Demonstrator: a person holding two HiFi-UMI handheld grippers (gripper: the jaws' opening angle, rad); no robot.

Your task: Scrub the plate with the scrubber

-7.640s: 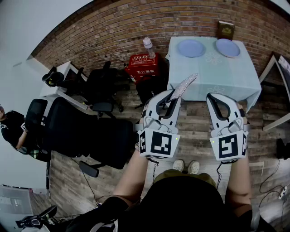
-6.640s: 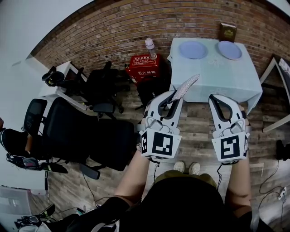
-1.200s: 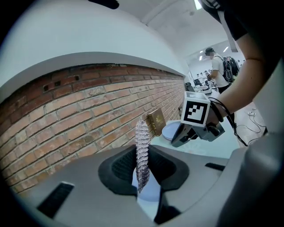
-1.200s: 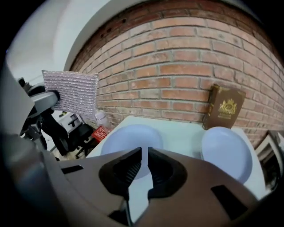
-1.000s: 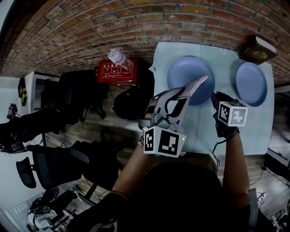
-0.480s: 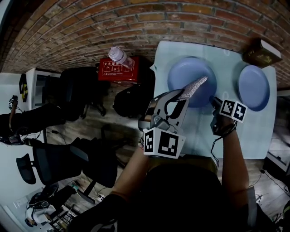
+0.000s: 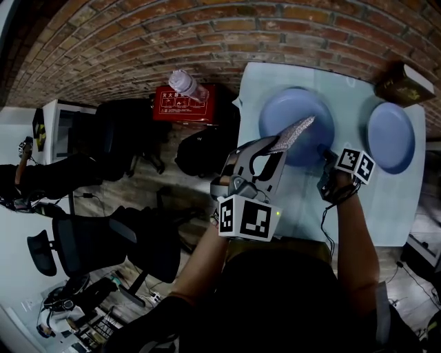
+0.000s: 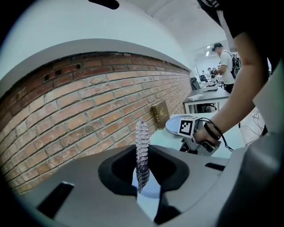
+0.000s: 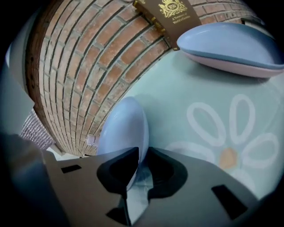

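Presently the left gripper [image 7: 271, 146] clamps the scrubber [image 7: 295, 131] in its jaws. The plate [image 9: 124, 128] rim sits pinched between the jaws of the right gripper [image 9: 141, 154], which have just been closing. Secure that rim firmly before scrubbing.

The red box [image 7: 185, 105] carries white print, too small to read. The brown book [image 9: 171, 9] shows a gold crest and illegible gold lettering. The left cube [image 7: 247, 217] and right cube [image 7: 355, 164] bear black-and-white square markers.
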